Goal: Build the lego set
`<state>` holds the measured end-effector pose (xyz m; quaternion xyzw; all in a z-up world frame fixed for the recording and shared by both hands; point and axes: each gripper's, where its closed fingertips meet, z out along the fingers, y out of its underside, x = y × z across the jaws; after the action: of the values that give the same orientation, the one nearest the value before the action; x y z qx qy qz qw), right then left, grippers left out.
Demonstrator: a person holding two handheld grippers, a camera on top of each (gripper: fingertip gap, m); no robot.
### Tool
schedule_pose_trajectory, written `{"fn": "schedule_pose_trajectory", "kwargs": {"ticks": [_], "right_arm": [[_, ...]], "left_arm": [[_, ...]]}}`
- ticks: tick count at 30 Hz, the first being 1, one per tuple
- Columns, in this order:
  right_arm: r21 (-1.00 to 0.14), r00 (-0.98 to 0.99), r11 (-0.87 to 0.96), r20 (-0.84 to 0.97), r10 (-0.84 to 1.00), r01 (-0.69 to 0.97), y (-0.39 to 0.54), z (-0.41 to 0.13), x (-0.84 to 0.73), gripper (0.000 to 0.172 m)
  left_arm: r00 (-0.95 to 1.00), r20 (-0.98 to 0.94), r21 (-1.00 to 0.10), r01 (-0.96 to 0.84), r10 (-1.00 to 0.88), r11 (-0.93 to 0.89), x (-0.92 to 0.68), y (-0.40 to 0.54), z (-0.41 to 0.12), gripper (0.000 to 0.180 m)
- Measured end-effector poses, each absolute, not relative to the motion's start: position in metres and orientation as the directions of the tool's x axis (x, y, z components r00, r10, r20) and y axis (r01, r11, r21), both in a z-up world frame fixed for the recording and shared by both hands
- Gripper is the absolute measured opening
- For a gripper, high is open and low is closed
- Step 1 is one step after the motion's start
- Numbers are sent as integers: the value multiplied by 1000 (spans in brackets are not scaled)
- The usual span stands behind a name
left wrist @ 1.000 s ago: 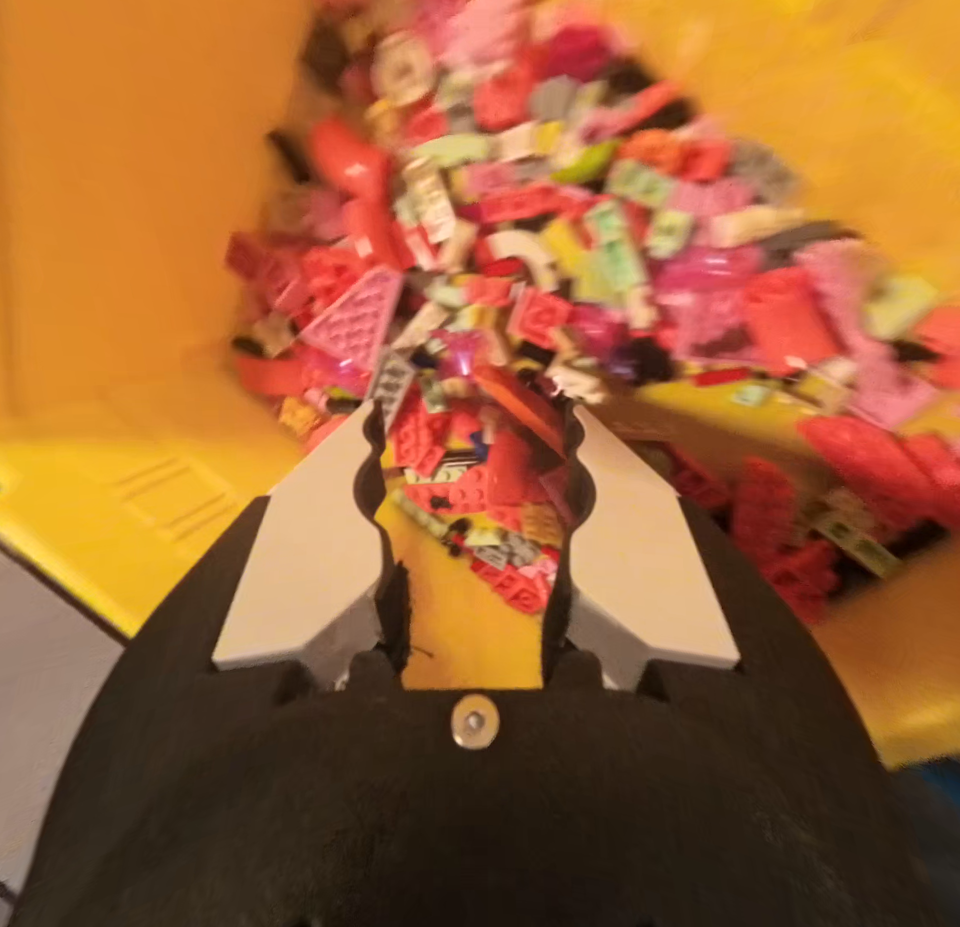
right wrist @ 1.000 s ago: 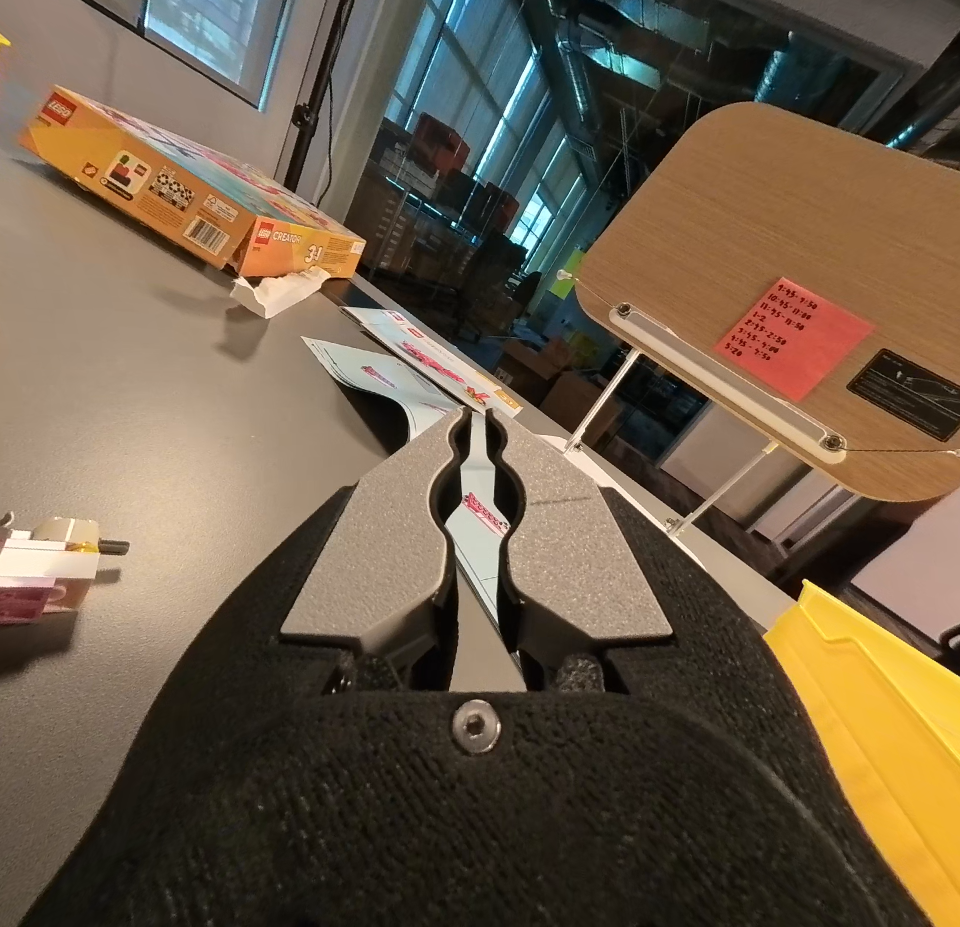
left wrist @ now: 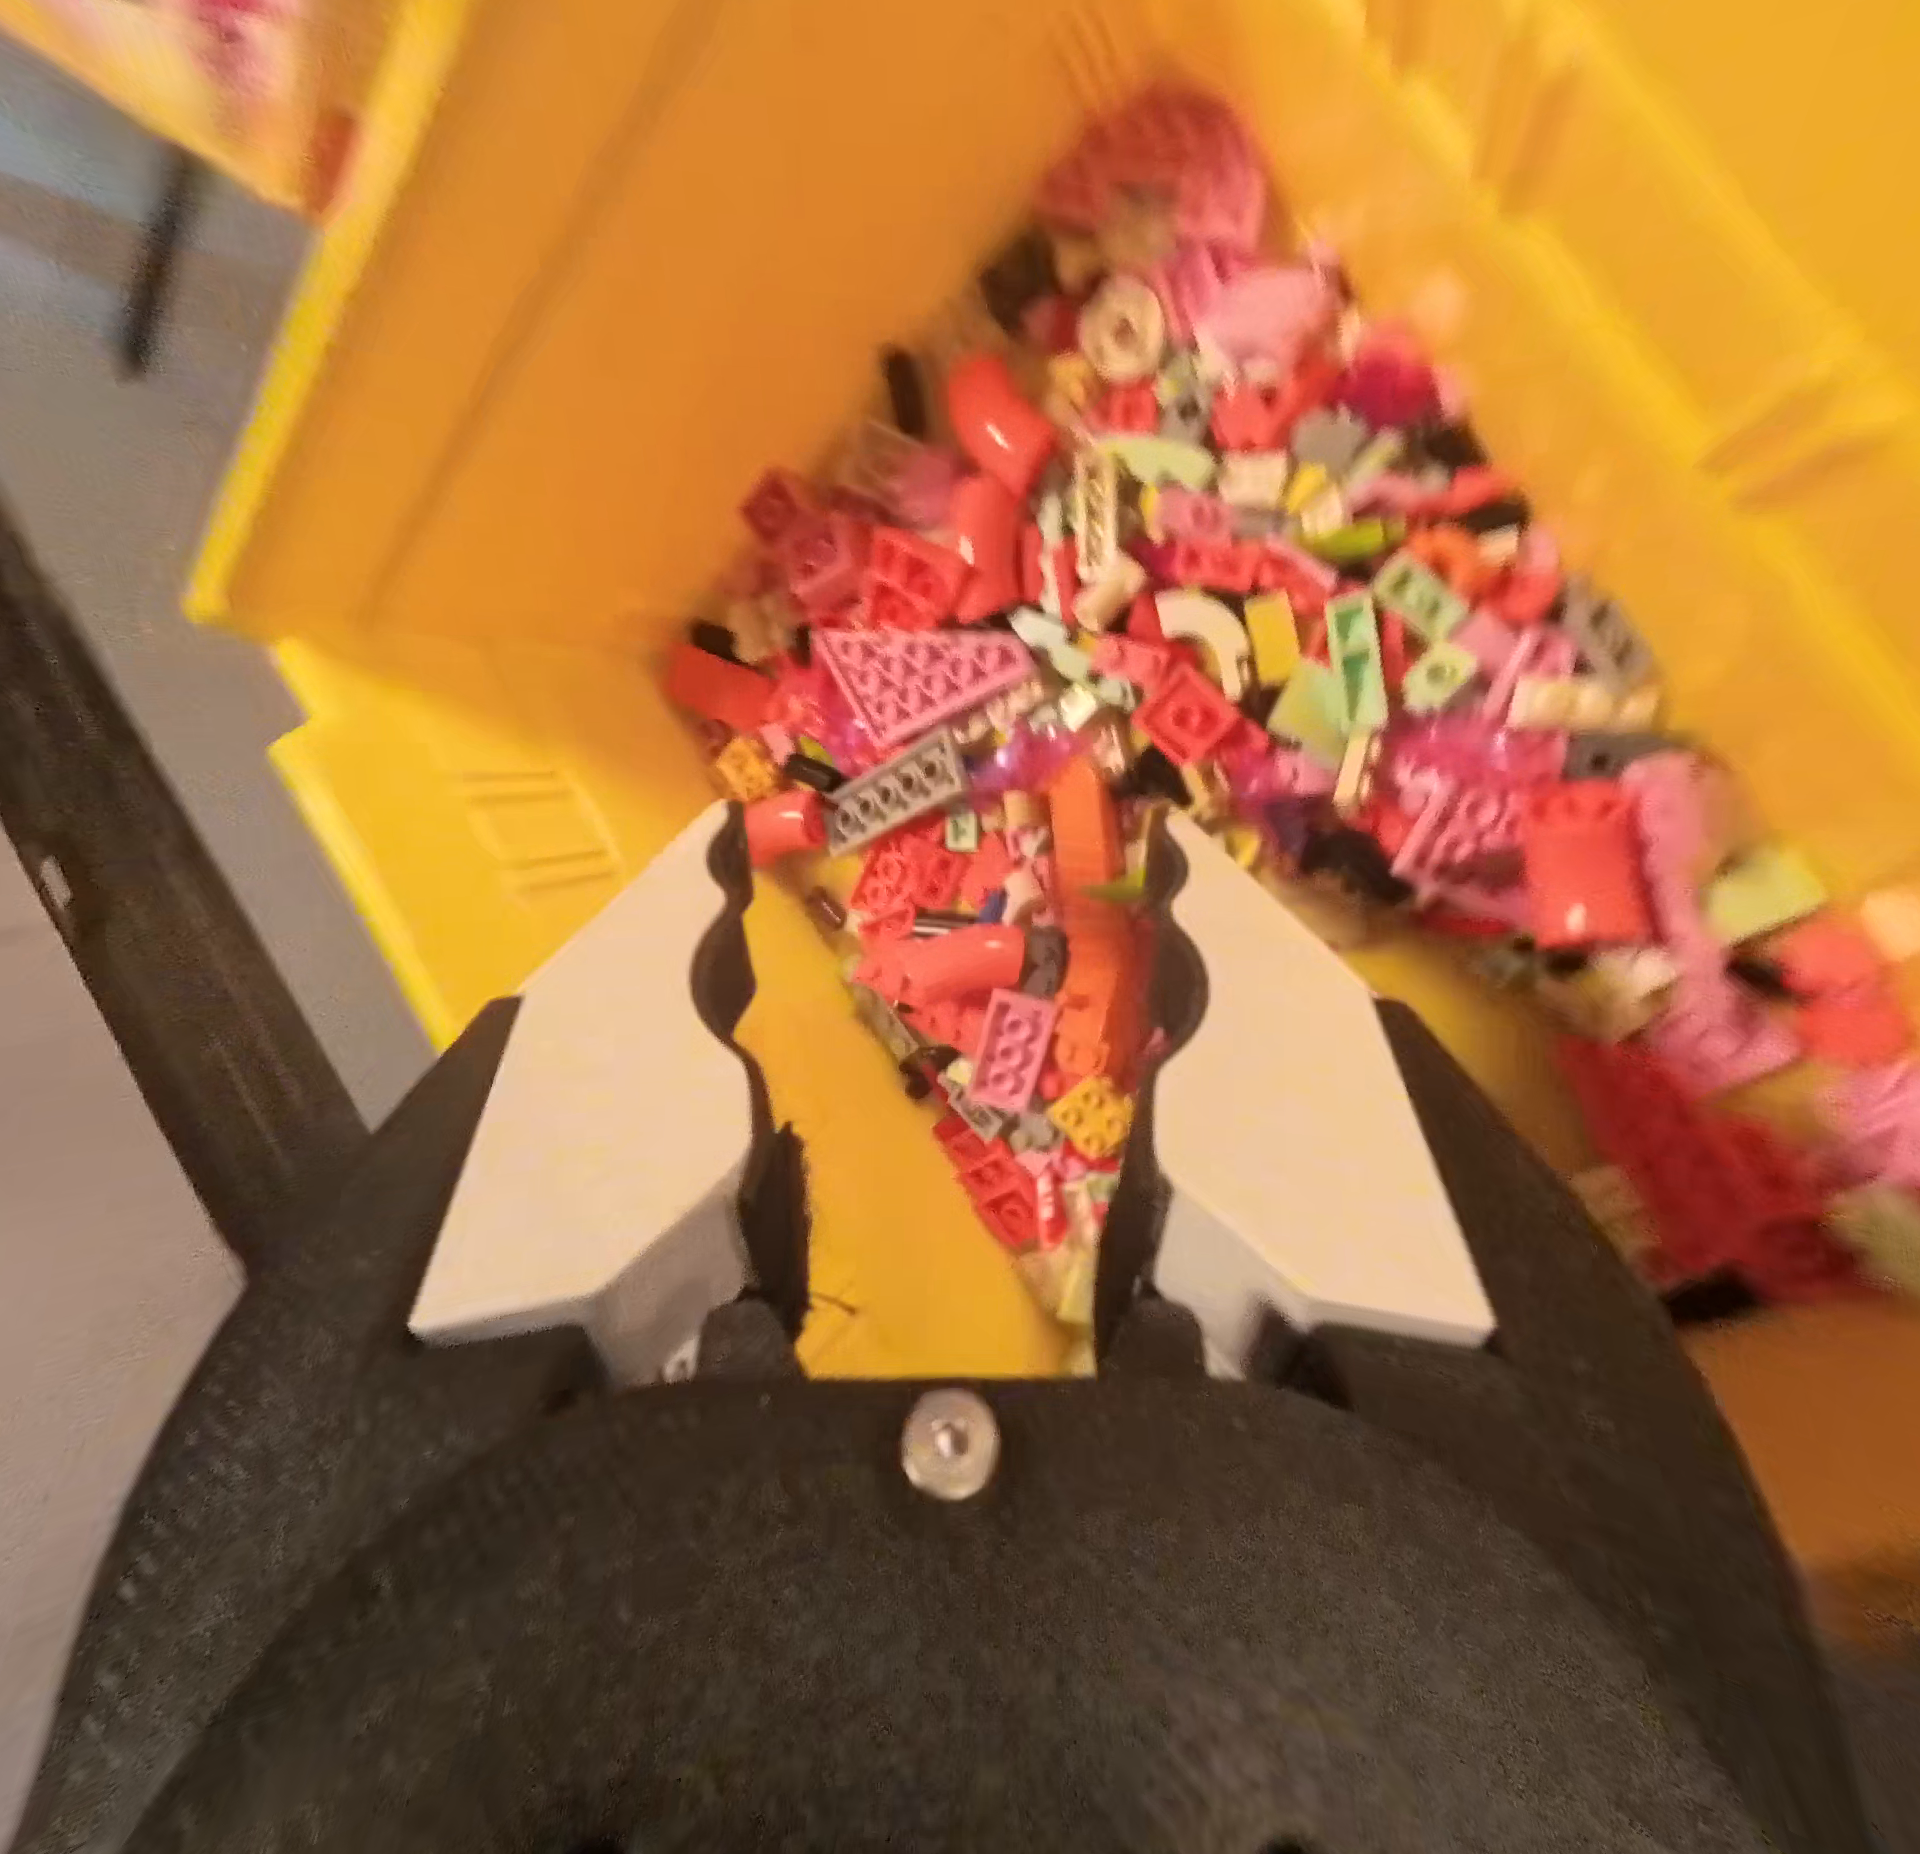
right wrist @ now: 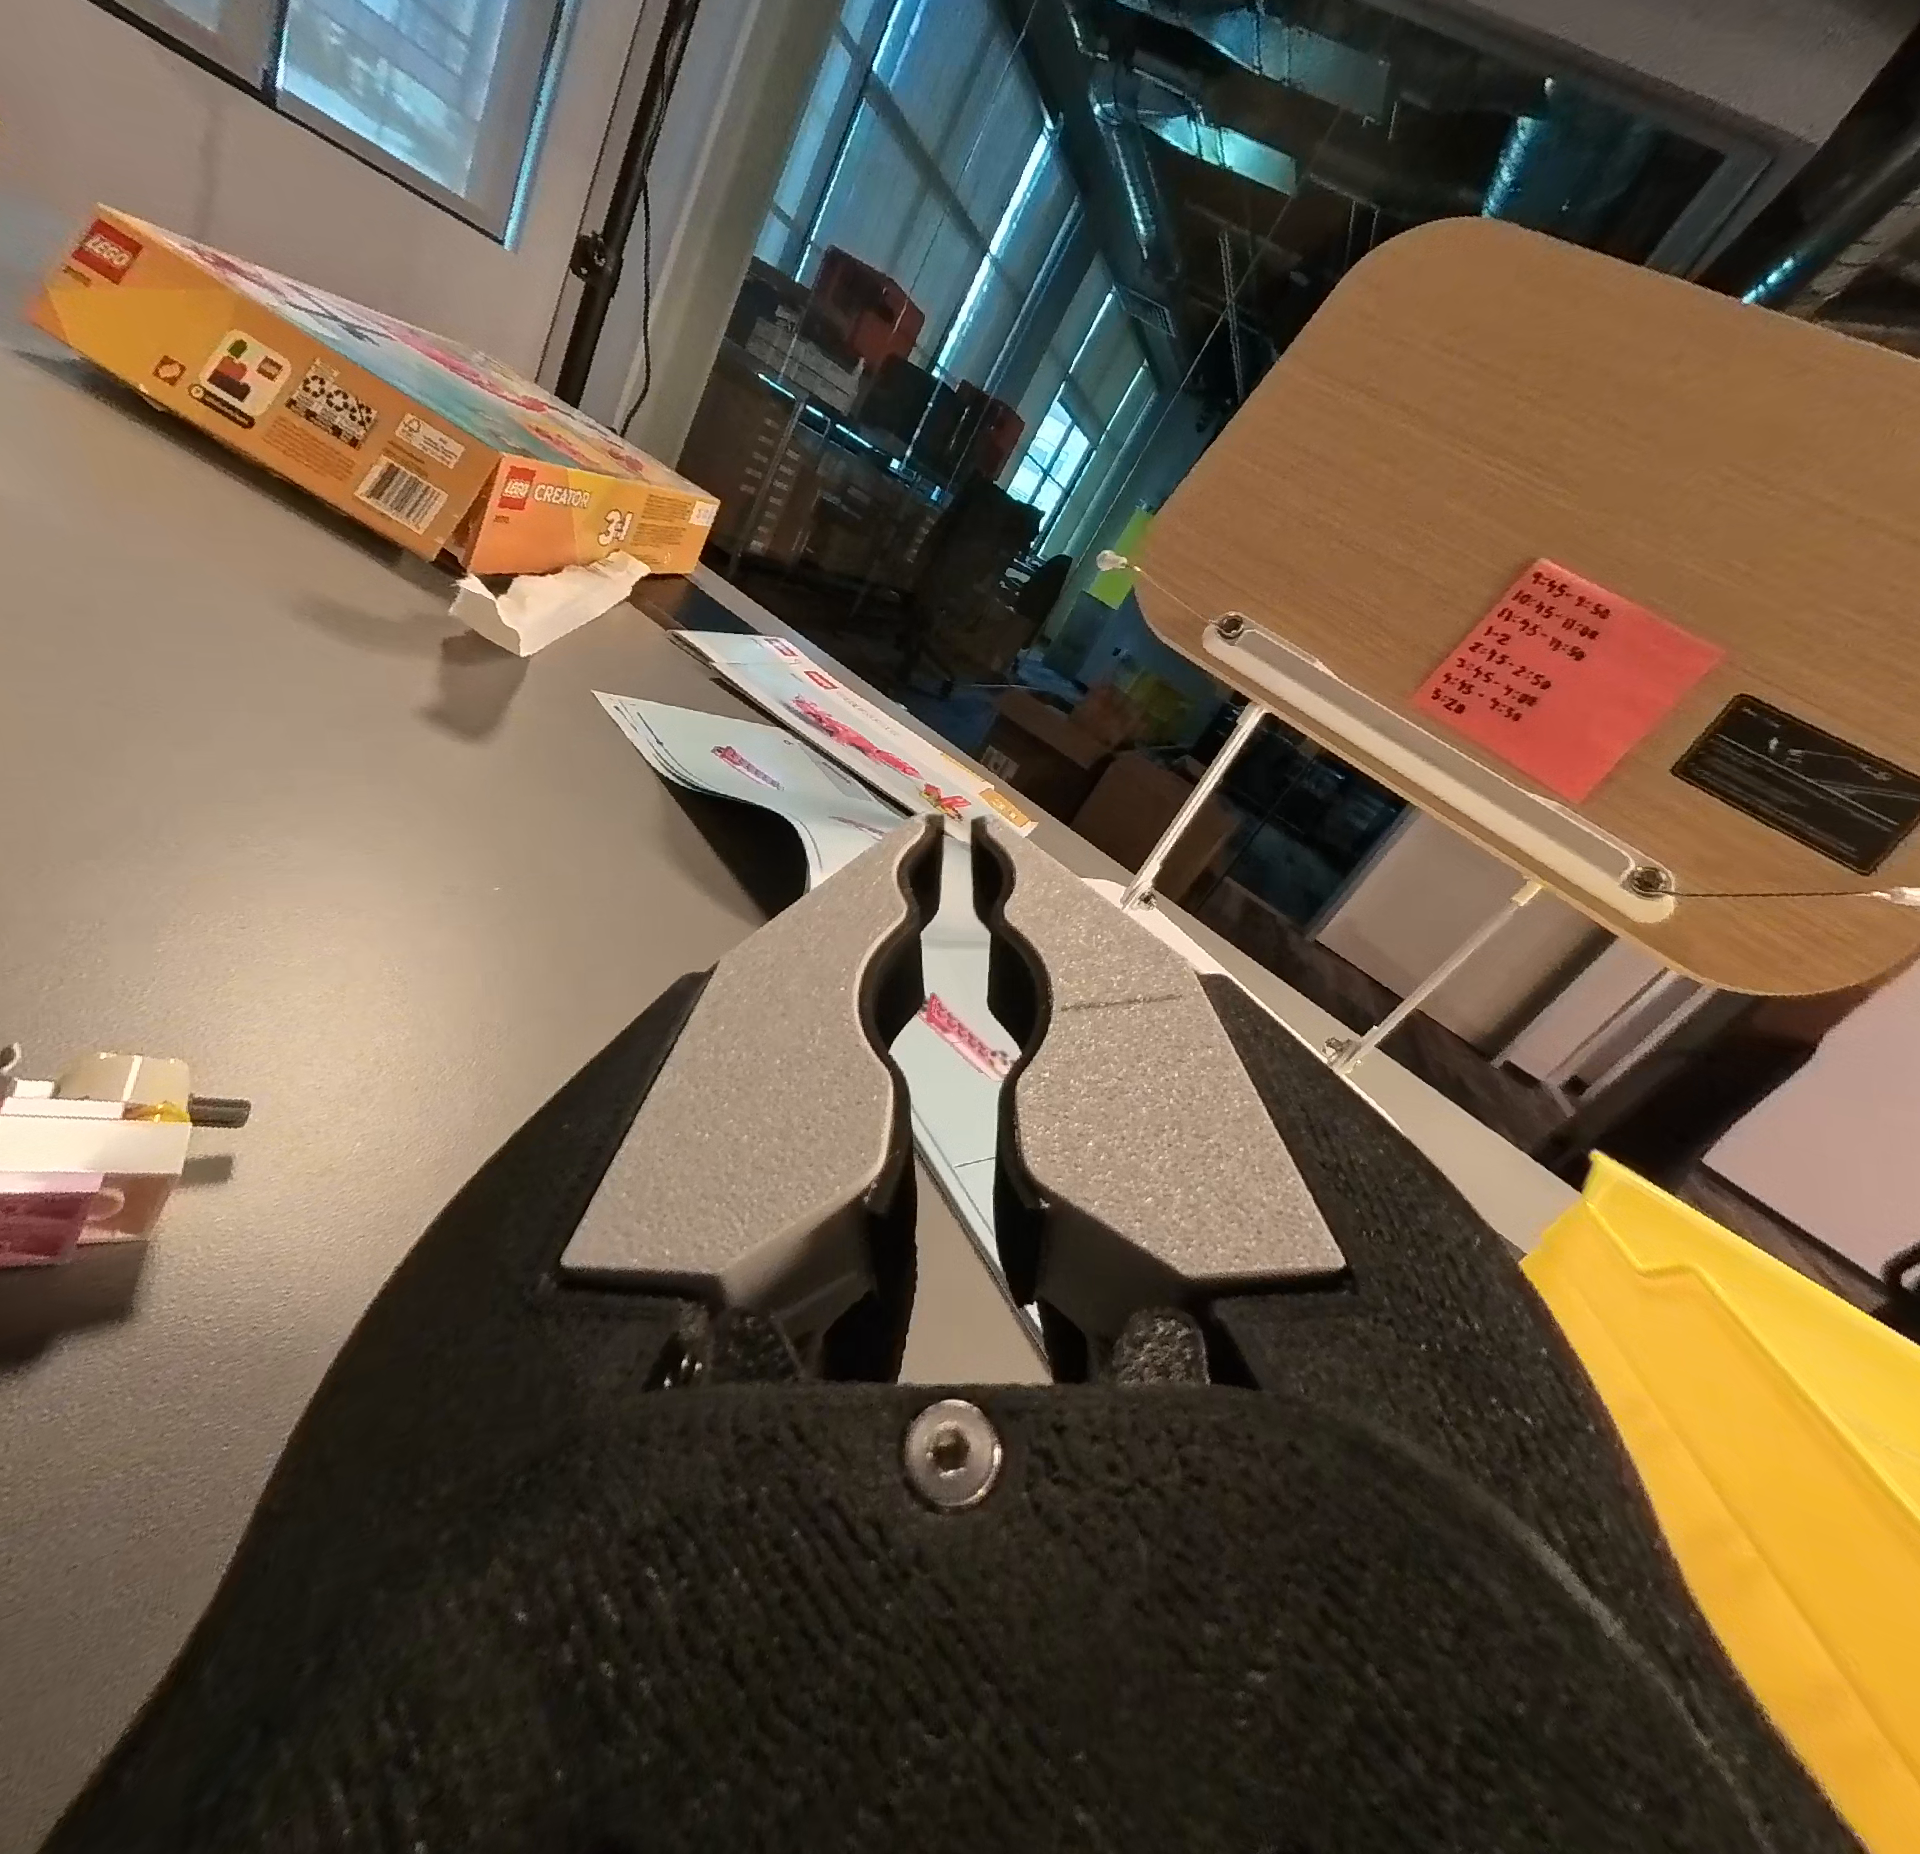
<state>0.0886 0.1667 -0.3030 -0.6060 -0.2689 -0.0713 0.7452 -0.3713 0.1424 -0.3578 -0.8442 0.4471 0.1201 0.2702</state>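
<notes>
One deep yellow plastic bin (left wrist: pixel 582 370) holds a heap of small toy bricks (left wrist: pixel 1195 661) (too many and too blurred to count). The grey tabletop (right wrist: pixel 260 817) carries one orange cardboard box (right wrist: pixel 343 422), two pale printed booklets (right wrist: pixel 727 755), one crumpled white paper scrap (right wrist: pixel 540 599) and one small assembled brick model (right wrist: pixel 83 1150). One wooden board on thin metal legs (right wrist: pixel 1507 516) bears one red sticky note (right wrist: pixel 1558 677).

- We have two cameras, one on each gripper, and each looks forward along its own two fingers.
- Our left camera looks down into a yellow bin (left wrist: pixel 582 370). It is close to the heap of bricks (left wrist: pixel 1195 661) inside, and the picture is blurry.
- Our right camera sits low over a grey table (right wrist: pixel 260 817), tipped to one side. It looks across the table, past paper sheets (right wrist: pixel 727 755) and a box (right wrist: pixel 343 422), to far windows.
- Both views may share the yellow bin: the right camera shows a yellow wall (right wrist: pixel 1745 1409) at its right edge.
</notes>
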Motion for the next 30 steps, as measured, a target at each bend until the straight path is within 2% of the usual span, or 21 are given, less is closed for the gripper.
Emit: {"fn": "schedule_pose_trajectory", "kwargs": {"ticks": [2, 4, 6, 8, 10, 15, 20, 26, 30], "right_arm": [[-869, 850, 258, 479, 220, 423, 166, -302, 89, 3], [-869, 851, 265, 477, 218, 419, 166, -301, 90, 3], [-869, 852, 269, 475, 219, 415, 166, -300, 89, 3], [-874, 857, 276, 464, 224, 401, 165, -299, 90, 3], [-879, 865, 284, 449, 224, 382, 163, -296, 92, 3], [-887, 873, 306, 424, 242, 345, 158, -292, 93, 3], [-880, 863, 334, 430, 266, 336, 152, -289, 88, 3], [-899, 846, 347, 391, 362, 267, 150, -289, 78, 4], [-898, 816, 368, 393, 424, 241, 142, -288, 68, 4]], "left_arm": [[669, -398, -565, -718, -628, -407, -346, 139, -329, 72], [718, -265, -793, -542, -643, -278, -303, 126, -293, 68], [761, -149, -907, -360, -631, -220, -275, 115, -260, 69], [778, -75, -955, -236, -624, -179, -253, 104, -237, 70], [771, -66, -968, -203, -633, -146, -233, 96, -227, 75], [782, -108, -936, -288, -614, -201, -214, 89, -249, 83], [643, 17, -947, -235, -766, -219, -136, 53, -260, 69], [558, 129, -806, -422, -820, -414, -42, 43, -348, 64], [582, 85, -725, -521, -809, -451, -18, 57, -401, 56]]}}
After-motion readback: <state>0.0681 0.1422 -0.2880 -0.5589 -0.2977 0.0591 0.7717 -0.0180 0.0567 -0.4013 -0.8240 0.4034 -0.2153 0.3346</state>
